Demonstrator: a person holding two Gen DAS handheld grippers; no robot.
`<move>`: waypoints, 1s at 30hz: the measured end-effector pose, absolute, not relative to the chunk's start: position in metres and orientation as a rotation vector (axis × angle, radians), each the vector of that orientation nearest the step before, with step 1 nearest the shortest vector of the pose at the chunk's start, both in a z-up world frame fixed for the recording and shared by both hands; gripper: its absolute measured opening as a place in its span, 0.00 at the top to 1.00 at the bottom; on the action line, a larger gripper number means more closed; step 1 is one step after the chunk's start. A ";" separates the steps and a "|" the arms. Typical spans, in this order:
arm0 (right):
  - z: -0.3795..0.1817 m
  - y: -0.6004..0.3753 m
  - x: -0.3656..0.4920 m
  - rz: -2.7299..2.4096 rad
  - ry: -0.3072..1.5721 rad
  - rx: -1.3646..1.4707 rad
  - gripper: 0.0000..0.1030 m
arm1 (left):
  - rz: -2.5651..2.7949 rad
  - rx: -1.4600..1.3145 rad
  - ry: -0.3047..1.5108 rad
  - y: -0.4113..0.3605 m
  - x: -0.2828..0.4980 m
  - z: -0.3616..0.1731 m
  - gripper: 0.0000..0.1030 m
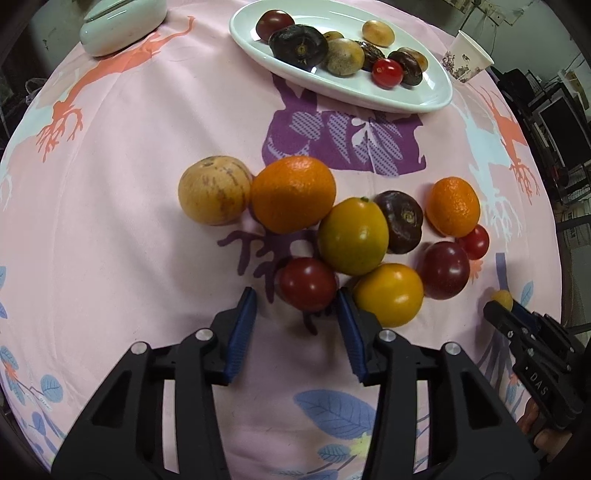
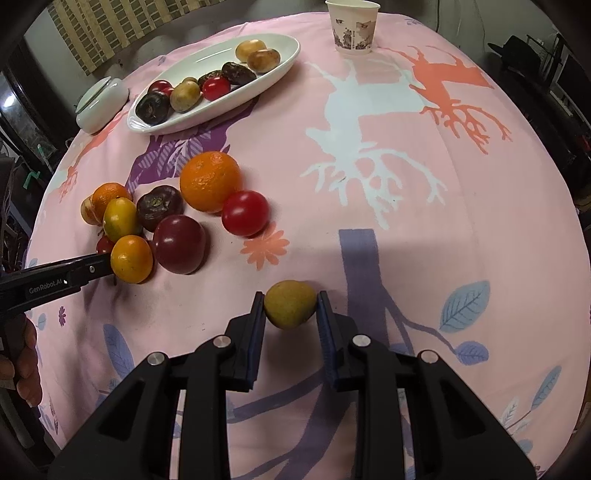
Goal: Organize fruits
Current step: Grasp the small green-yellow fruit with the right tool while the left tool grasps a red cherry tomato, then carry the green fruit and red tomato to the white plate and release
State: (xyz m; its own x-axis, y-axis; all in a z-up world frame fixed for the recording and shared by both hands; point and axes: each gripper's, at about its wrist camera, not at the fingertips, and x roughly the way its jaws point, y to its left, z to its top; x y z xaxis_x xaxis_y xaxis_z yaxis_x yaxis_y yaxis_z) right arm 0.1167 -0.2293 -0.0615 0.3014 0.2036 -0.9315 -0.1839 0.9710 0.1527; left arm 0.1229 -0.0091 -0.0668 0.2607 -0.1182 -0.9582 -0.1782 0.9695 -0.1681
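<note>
A white oval plate (image 1: 424,98) (image 2: 229,107) at the back holds several small fruits. A loose pile lies on the pink cloth: a tan melon-like fruit (image 1: 212,194), two oranges (image 1: 293,194) (image 1: 452,206), yellow-orange fruits (image 1: 352,236) (image 1: 389,293), a dark water chestnut (image 1: 400,221), and red tomatoes (image 1: 445,269) (image 1: 474,242). My left gripper (image 1: 295,306) is open around a dark red tomato (image 1: 306,282). My right gripper (image 2: 290,308) is shut on a small yellow-green fruit (image 2: 290,302); it also shows in the left wrist view (image 1: 502,304).
A paper cup (image 1: 465,55) (image 2: 352,26) stands beyond the plate. A pale green lidded bowl (image 1: 118,22) (image 2: 99,103) sits at the back left. The round table's edge curves around the cloth.
</note>
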 end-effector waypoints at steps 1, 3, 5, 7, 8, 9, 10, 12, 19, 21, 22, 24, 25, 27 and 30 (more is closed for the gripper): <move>-0.062 -0.229 0.116 0.260 1.240 0.016 0.73 | 0.041 -0.266 1.305 -0.009 0.124 -0.067 0.59; -0.062 -0.228 0.116 0.264 1.243 0.018 0.73 | 0.012 -0.276 1.292 -0.010 0.125 -0.066 0.72; -0.061 -0.228 0.115 0.266 1.240 0.019 0.73 | 0.011 -0.247 1.286 -0.013 0.124 -0.065 0.72; -0.059 -0.228 0.116 0.273 1.236 0.025 0.73 | 0.004 -0.249 1.287 -0.013 0.120 -0.062 0.72; -0.057 -0.228 0.116 0.276 1.231 0.027 0.73 | -0.003 -0.257 1.288 -0.012 0.118 -0.061 0.72; -0.055 -0.228 0.116 0.280 1.227 0.029 0.73 | -0.003 -0.260 1.287 -0.011 0.116 -0.059 0.72; -0.054 -0.227 0.116 0.282 1.224 0.031 0.73 | 0.002 -0.257 1.284 -0.009 0.113 -0.057 0.72; -0.049 -0.227 0.117 0.289 1.215 0.036 0.73 | 0.003 -0.265 1.278 -0.003 0.107 -0.051 0.72; -0.023 -0.221 0.128 0.325 1.161 0.049 0.73 | 0.000 -0.294 1.212 0.011 0.103 -0.019 0.72; -0.013 -0.218 0.135 0.338 1.135 0.049 0.73 | -0.003 -0.293 1.183 0.011 0.109 -0.009 0.72; -0.008 -0.216 0.139 0.344 1.121 0.045 0.73 | -0.009 -0.293 1.170 0.012 0.113 -0.003 0.72; 0.003 -0.209 0.150 0.360 1.088 0.035 0.73 | -0.024 -0.298 1.143 0.013 0.124 0.008 0.72; 0.007 -0.206 0.156 0.366 1.074 0.031 0.73 | -0.030 -0.298 1.132 0.014 0.129 0.012 0.72; 0.016 -0.197 0.172 0.380 1.045 0.022 0.73 | -0.039 -0.285 1.107 0.012 0.146 0.022 0.72; 0.026 -0.183 0.200 0.400 1.001 0.015 0.73 | -0.051 -0.254 1.065 0.008 0.178 0.034 0.72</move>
